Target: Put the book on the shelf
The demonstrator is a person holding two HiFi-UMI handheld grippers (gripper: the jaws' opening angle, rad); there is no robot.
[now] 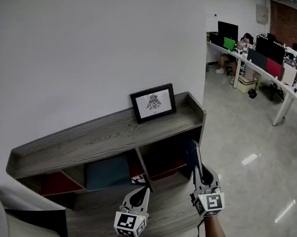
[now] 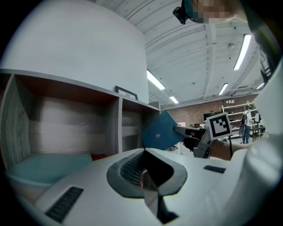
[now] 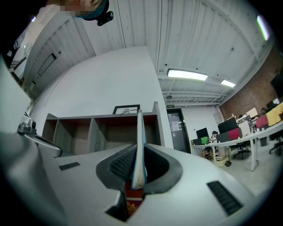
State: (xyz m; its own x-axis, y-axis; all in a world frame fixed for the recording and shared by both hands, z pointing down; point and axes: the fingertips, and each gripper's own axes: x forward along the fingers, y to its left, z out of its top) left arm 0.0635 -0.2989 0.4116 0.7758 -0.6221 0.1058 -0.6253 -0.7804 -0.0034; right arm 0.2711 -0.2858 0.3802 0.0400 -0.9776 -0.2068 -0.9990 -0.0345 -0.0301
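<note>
Low centre of frame, the right tool [image 1: 201,174] pinches the blue book [image 1: 192,155] upright before the shelf [image 1: 107,135]. The left tool [image 1: 142,192] beside it is pressed together, empty.

On top of the grey wooden shelf unit [image 1: 87,141], toward its right end, stands a black-framed picture [image 1: 153,103], while before its right compartment the thin blue book [image 1: 192,155] stands upright in the jaws of the right gripper [image 1: 201,172], left of which is the left gripper [image 1: 141,190].

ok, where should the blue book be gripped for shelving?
By its near edge, pinched across both covers, from the front. The right gripper holds the blue book so: thin, upright, edge-on to the shelf, so its free edge should enter a compartment first.
</note>
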